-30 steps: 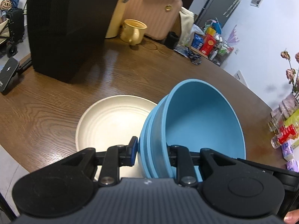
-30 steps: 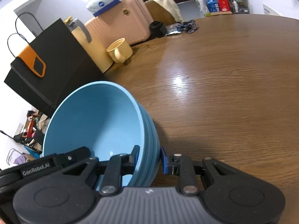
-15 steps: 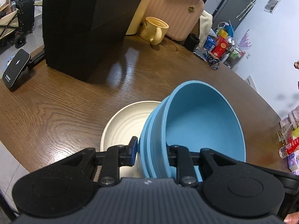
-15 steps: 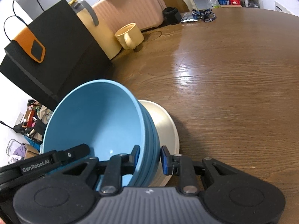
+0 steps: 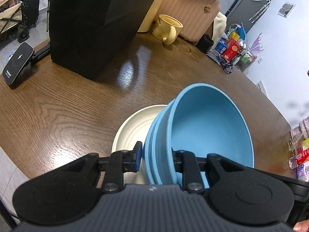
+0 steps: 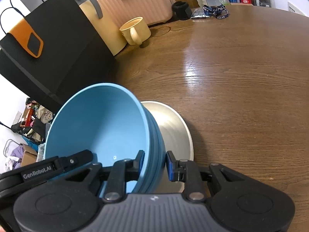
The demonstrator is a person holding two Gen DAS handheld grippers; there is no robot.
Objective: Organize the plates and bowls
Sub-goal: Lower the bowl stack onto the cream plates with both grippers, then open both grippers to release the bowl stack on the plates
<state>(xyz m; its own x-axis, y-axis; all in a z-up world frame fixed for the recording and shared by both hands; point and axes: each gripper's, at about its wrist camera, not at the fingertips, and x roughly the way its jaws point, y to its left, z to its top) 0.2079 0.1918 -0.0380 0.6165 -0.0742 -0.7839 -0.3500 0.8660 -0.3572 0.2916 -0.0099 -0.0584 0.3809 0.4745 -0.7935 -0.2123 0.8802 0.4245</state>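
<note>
A stack of blue bowls (image 5: 208,127) is held by both grippers above a cream ribbed plate (image 5: 135,127) on the wooden table. My left gripper (image 5: 156,154) is shut on the stack's near left rim. My right gripper (image 6: 153,162) is shut on the stack's right rim; the stack (image 6: 100,123) fills the left of that view, with the cream plate (image 6: 173,127) under and right of it. The stack hides much of the plate, and I cannot tell whether it touches it.
A black paper bag (image 5: 92,23) stands at the back left, with a yellow jug (image 6: 96,19), a cream mug (image 5: 168,28) and a pink suitcase (image 5: 189,11) behind. A lanyard (image 6: 216,12) lies far back. Bottles (image 5: 297,154) sit at the table's right edge (image 5: 280,114).
Both grippers carried the blue bowl stack over the cream plate. The plate now lies more centred beneath the stack.
</note>
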